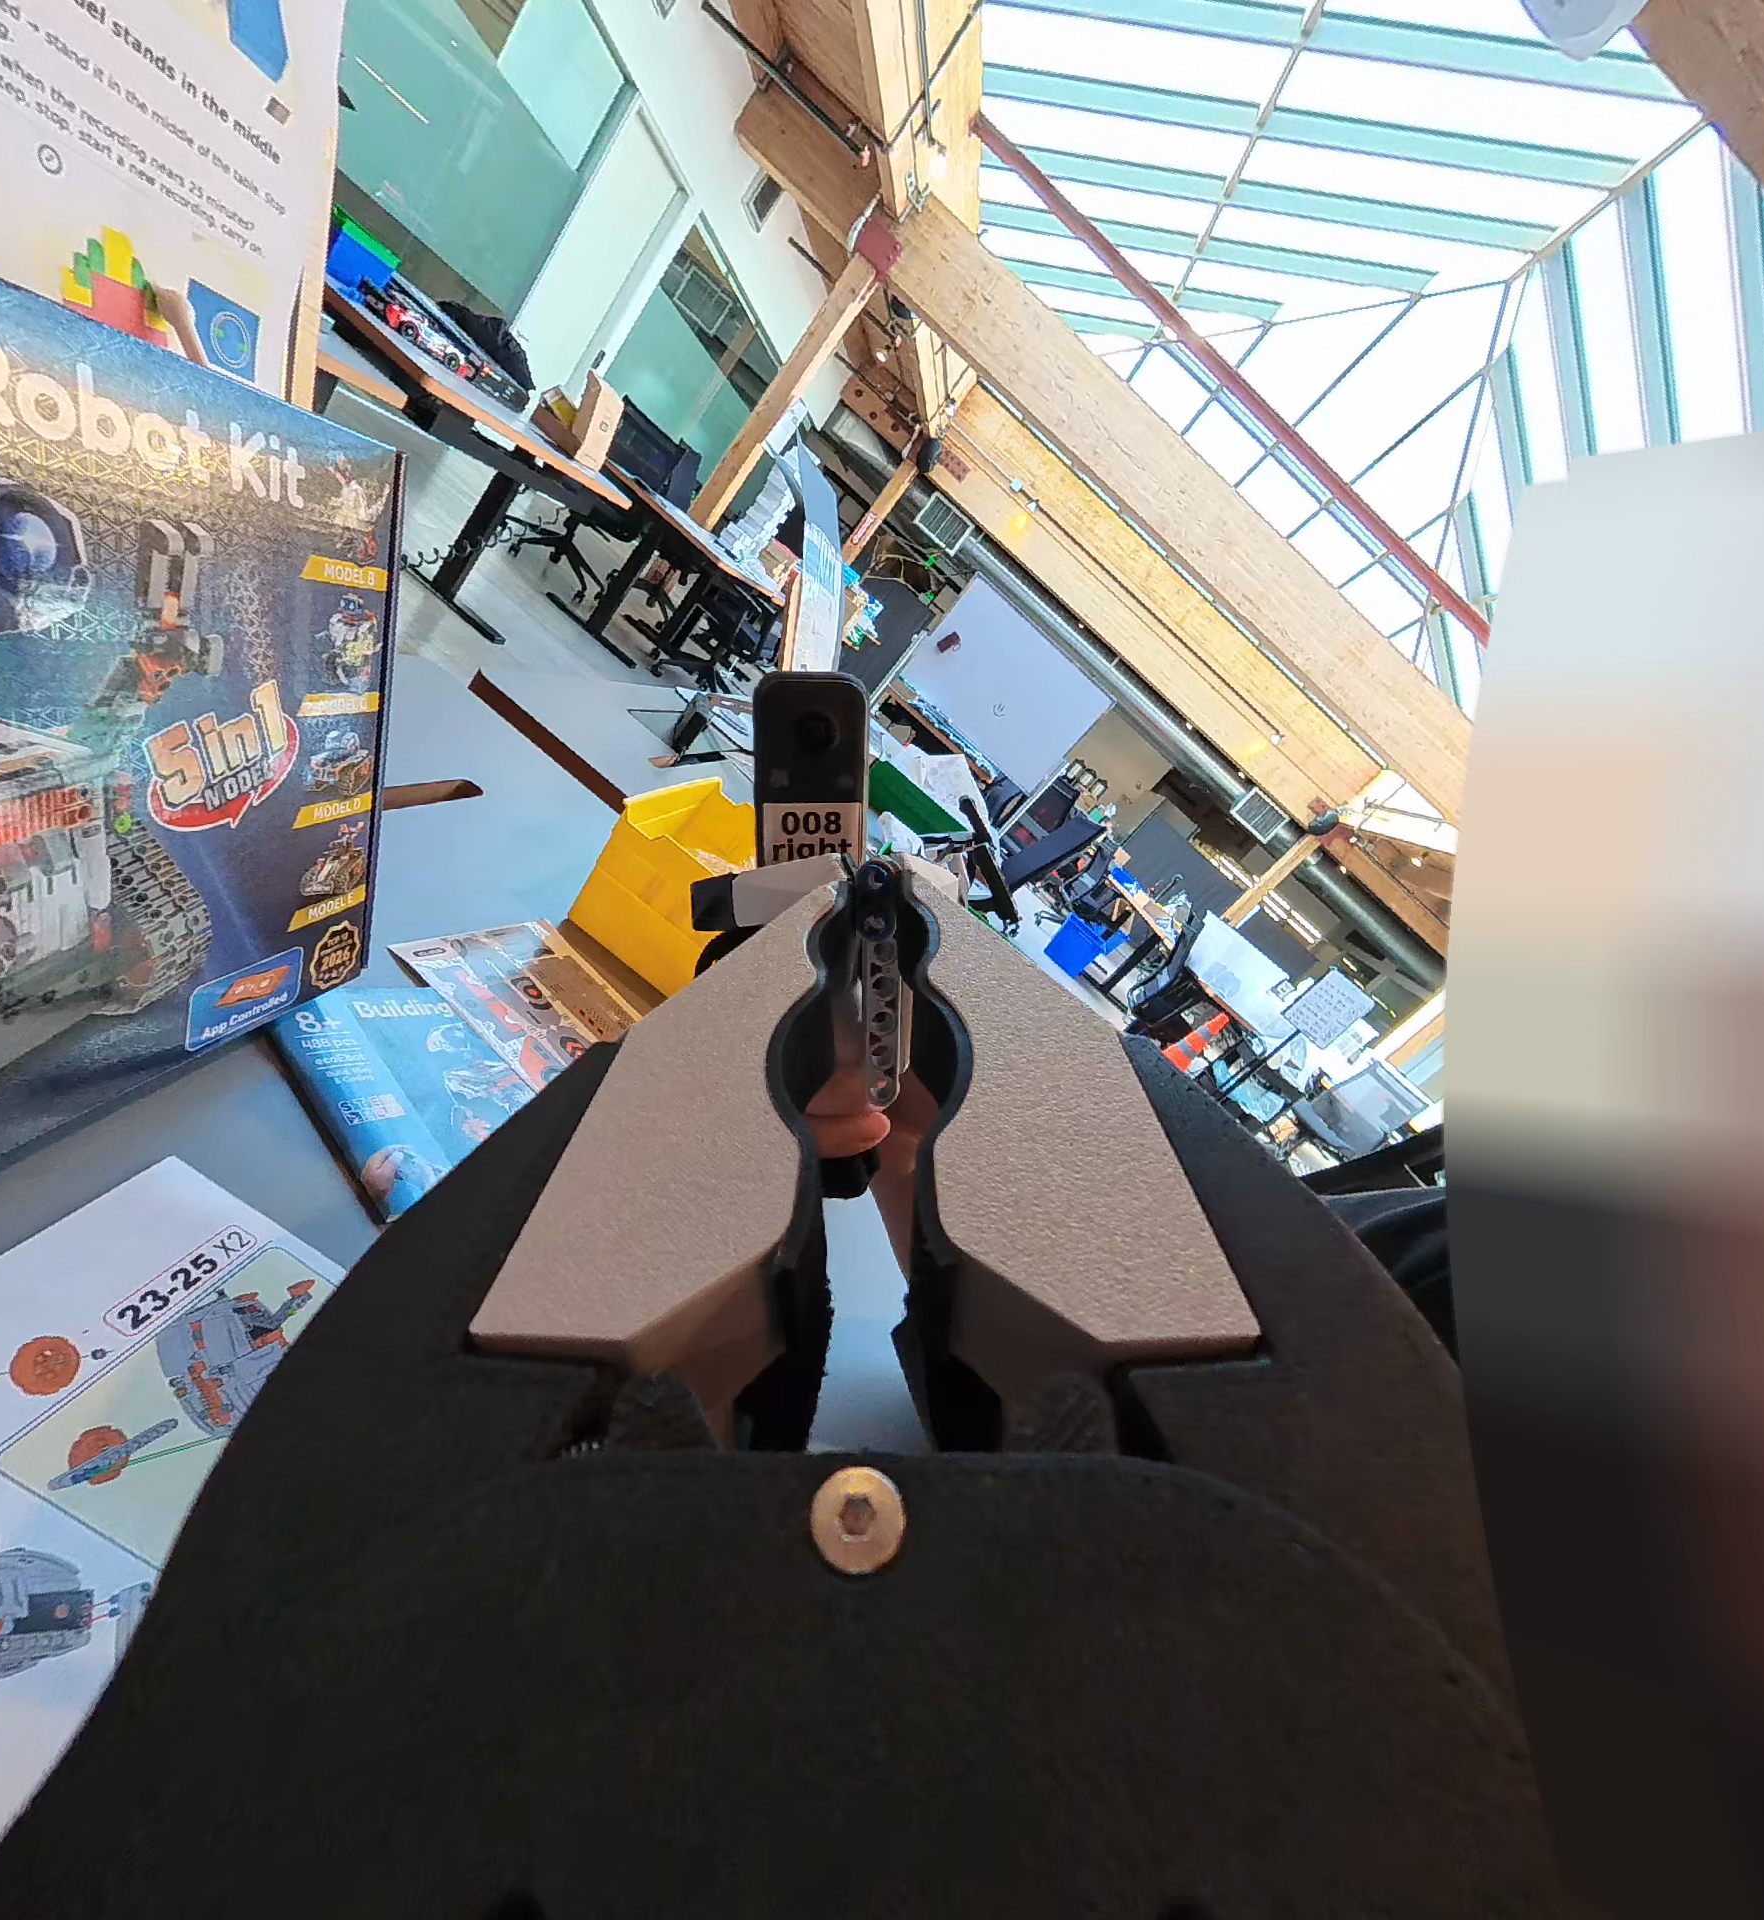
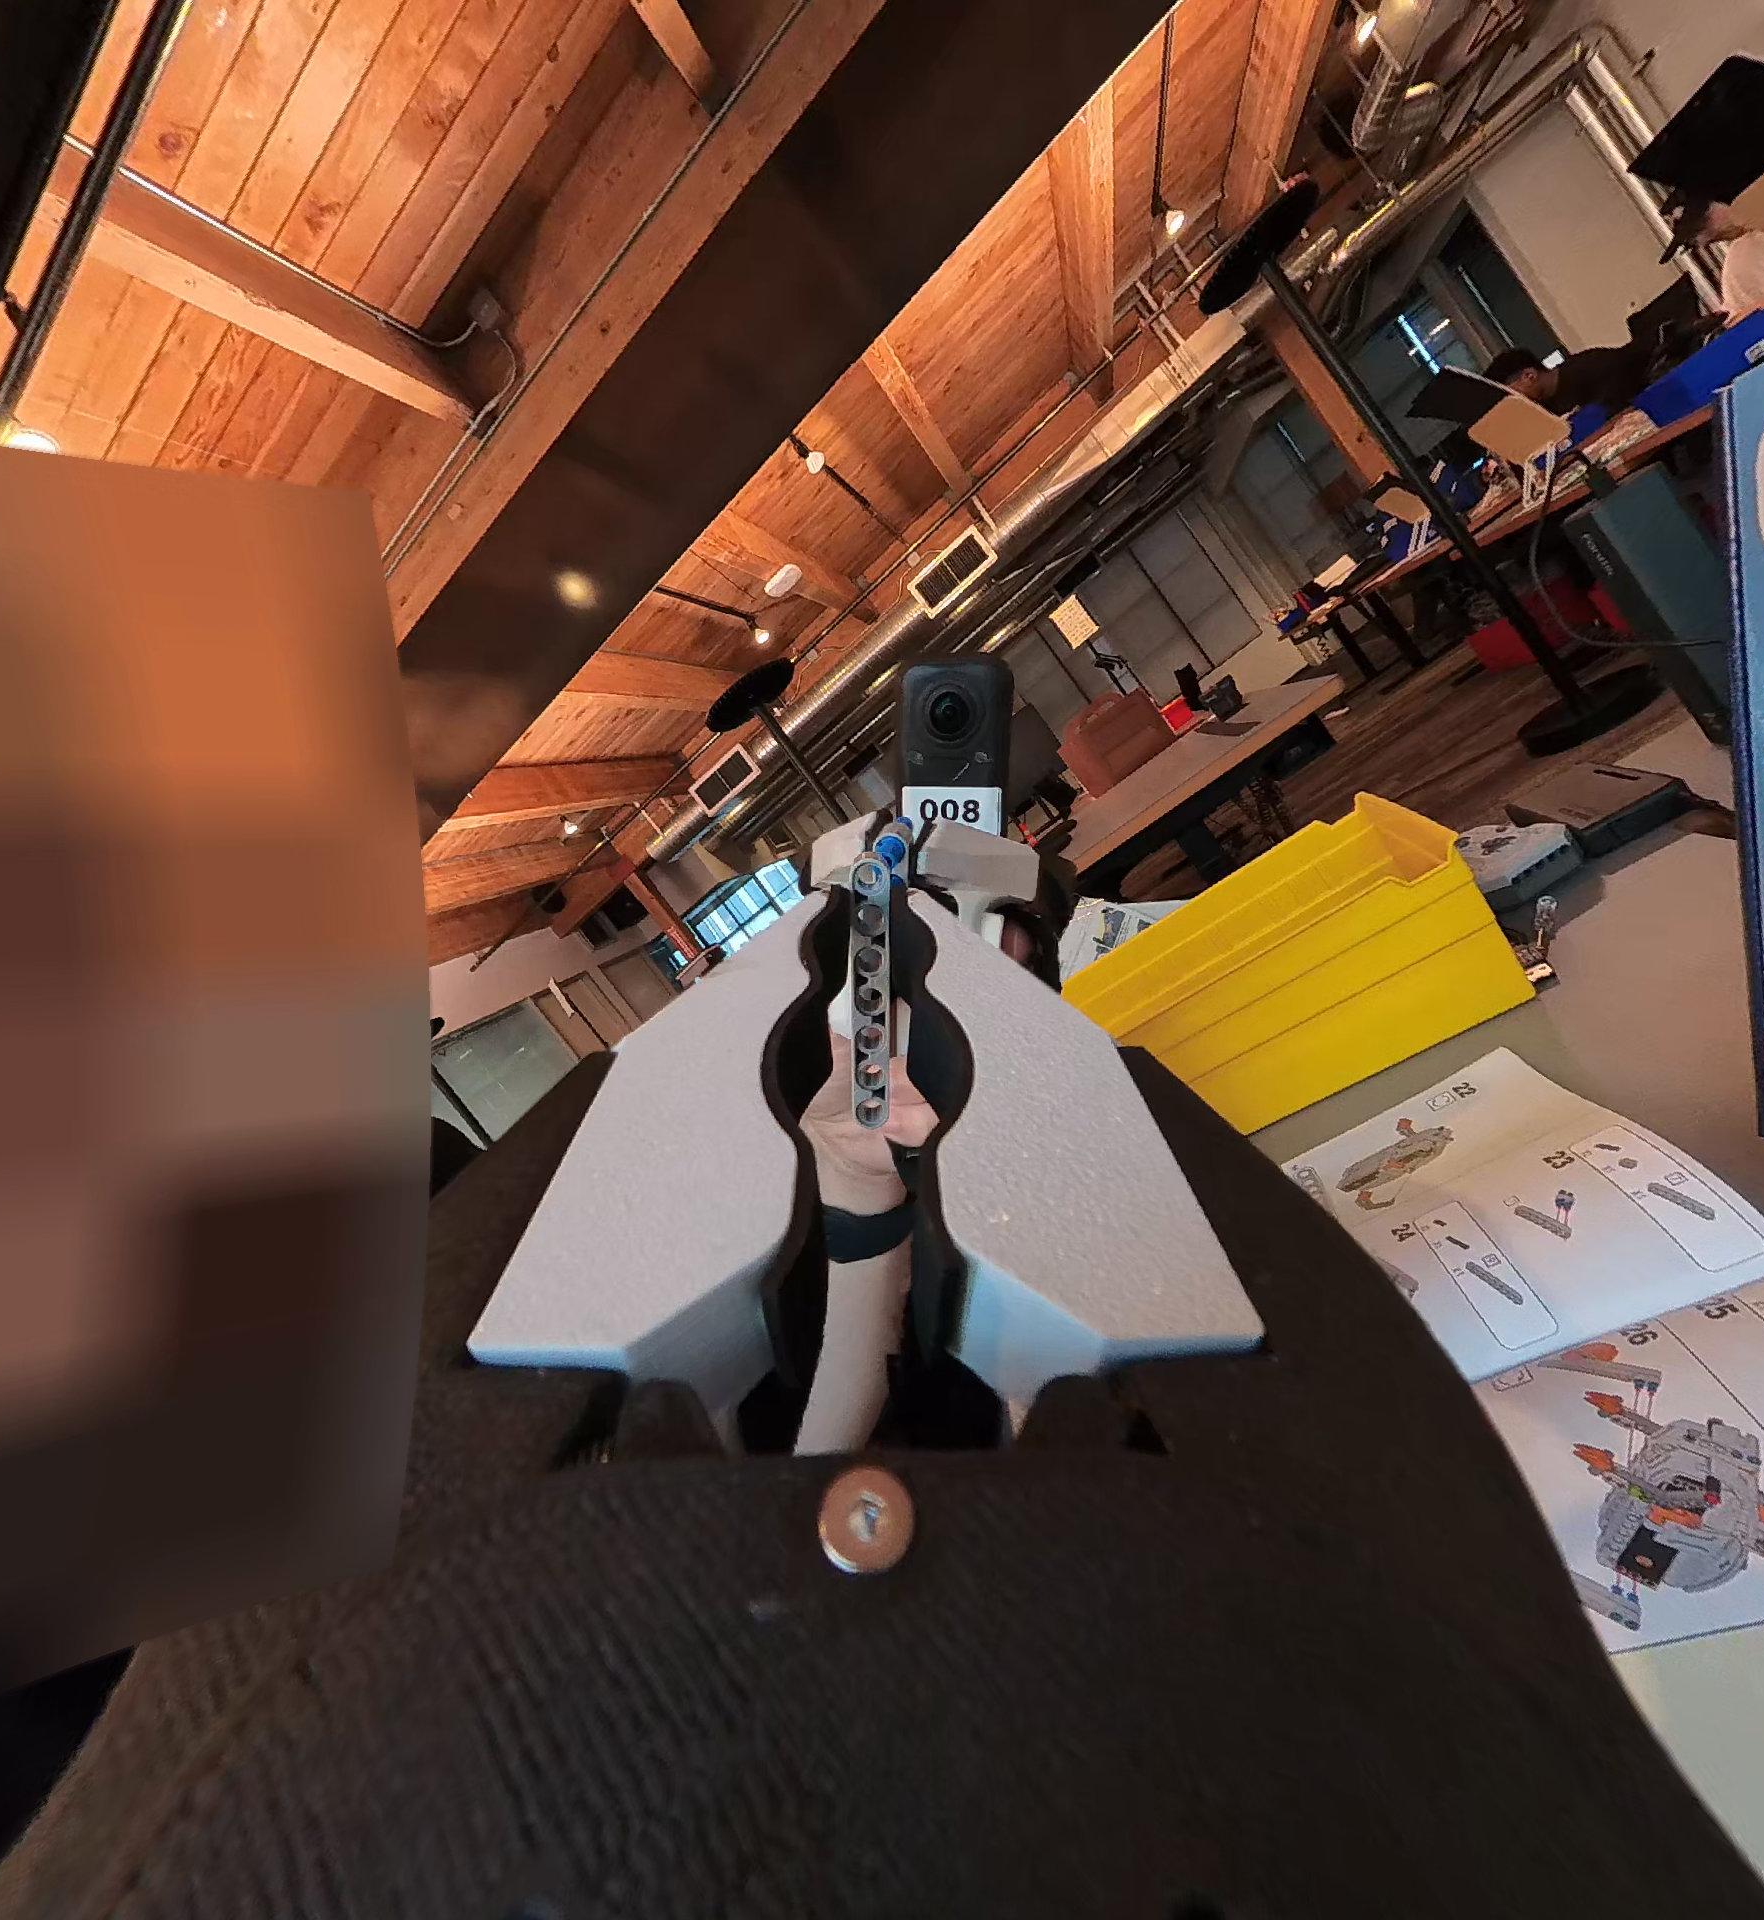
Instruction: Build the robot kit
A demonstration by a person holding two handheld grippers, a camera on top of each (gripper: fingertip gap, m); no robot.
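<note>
Open workshop around you: timber ceiling, skylights, rows of desks far back, both cameras tilted up off the grey bench (image 2: 1605, 997). Your left tool (image 1: 870, 883) is closed down narrow on a grey perforated beam (image 1: 883, 997), which sits centre frame between the jaws, tip carrying a blue pin (image 1: 873, 881). Your right tool (image 2: 883, 868) faces it head-on and looks closed on the same beam (image 2: 870, 1003) from the opposite end, blue pin (image 2: 896, 834) at the top; each view shows the other tool's camera just behind the beam. So the part is in the air between both tools, not on the bench. Whether each tool grips the beam itself or the pin, I cannot tell at this angle. Handling, my read: the beam is light, stiff, hard plastic, smooth faces, likely to pivot or slip if pinched at one end only; grip flat across the broad faces near mid-length and keep the pin end free. Lower left of the left view: instruction sheets (image 1: 109, 1382) and a booklet (image 1: 410, 1081) on the bench, robot kit box (image 1: 130, 675) upright at left, yellow bin (image 1: 649, 883) behind. Right view has the same yellow bin (image 2: 1304, 966) at right, instruction sheets (image 2: 1564, 1195) lower right.
</note>
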